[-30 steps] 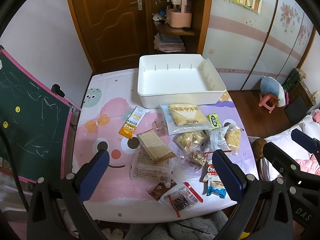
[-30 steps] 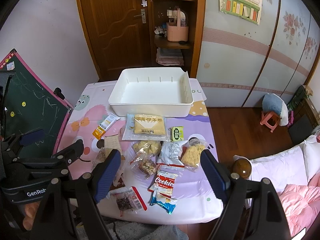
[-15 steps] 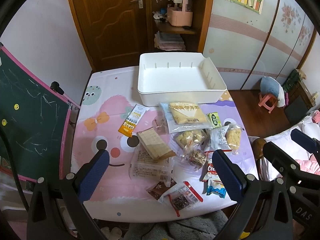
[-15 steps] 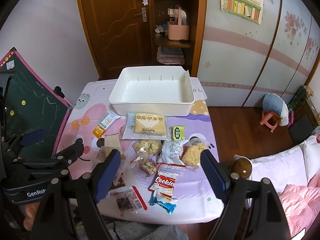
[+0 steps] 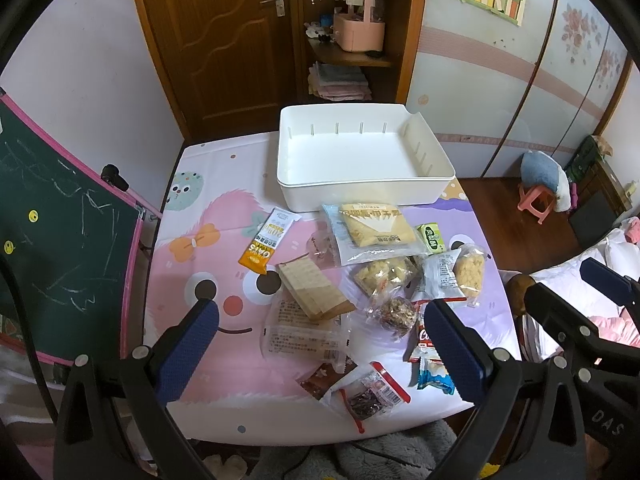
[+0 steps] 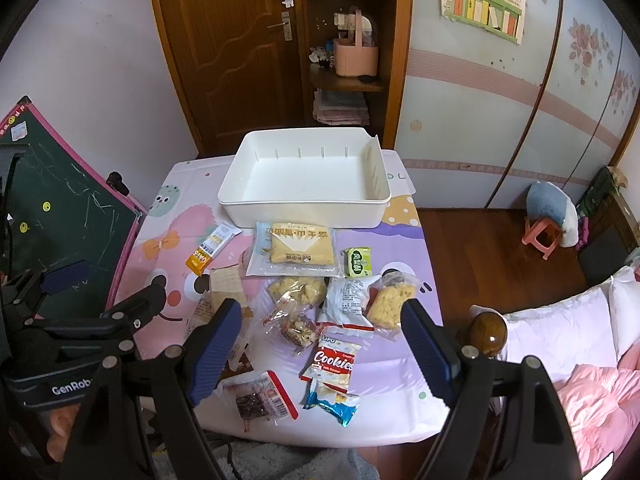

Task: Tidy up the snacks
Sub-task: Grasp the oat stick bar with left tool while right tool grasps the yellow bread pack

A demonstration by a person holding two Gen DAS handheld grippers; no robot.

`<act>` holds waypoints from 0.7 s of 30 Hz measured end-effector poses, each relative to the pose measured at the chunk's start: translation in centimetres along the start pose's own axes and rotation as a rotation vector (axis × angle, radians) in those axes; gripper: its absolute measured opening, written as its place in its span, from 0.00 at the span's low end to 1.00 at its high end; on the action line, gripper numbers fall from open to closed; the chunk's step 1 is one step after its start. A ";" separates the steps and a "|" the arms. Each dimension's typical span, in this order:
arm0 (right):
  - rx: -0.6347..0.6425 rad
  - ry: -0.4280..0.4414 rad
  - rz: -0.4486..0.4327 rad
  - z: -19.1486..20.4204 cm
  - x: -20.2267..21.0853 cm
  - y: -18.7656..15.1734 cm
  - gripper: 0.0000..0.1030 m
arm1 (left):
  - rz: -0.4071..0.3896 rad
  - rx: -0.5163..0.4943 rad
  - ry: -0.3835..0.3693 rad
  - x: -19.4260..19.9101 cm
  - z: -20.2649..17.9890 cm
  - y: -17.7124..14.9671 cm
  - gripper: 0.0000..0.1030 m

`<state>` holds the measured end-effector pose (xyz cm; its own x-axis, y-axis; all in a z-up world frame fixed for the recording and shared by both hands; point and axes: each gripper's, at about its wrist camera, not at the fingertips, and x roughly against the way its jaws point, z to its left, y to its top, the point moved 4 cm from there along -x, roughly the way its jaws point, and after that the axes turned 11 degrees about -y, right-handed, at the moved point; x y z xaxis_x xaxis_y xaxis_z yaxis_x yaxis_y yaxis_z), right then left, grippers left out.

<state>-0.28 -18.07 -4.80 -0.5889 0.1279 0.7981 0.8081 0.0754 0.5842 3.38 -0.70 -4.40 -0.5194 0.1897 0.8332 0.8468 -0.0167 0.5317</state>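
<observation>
Nothing has moved. The left gripper [image 5: 320,344] and right gripper [image 6: 324,354] hang wide open, holding nothing. Crinkly snack packets [image 6: 334,360] lie before the smooth white bin [image 6: 304,178].

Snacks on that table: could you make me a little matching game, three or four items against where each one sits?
Things:
1. white bin
2. OATS packet
3. Cookies pack
4. small green packet

Places:
A. left of the big flat cracker bag
B. far end of the table
C. right of the big flat cracker bag
D. near edge, above a blue wrapper

Pairs: 1-B, 2-A, 3-D, 4-C
</observation>
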 end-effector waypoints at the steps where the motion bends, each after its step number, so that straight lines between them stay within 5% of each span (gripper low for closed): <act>1: -0.001 -0.002 0.002 0.0 -0.1 -0.1 0.80 | -0.003 0.000 0.002 0.1 0.0 0.0 0.99; 12: -0.087 -0.025 0.027 -2.5 -0.6 0.6 0.80 | -0.082 0.065 0.013 0.6 3.4 -0.1 0.99; 21: -0.130 0.036 0.095 -2.9 -3.5 1.7 0.80 | -0.040 0.046 0.065 -1.6 7.8 2.1 0.99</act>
<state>3.11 -21.30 -6.20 -0.5119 0.0925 0.8540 0.8529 -0.0641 0.5182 6.93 6.57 -5.81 -0.5577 0.1252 0.8205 0.8290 0.0349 0.5581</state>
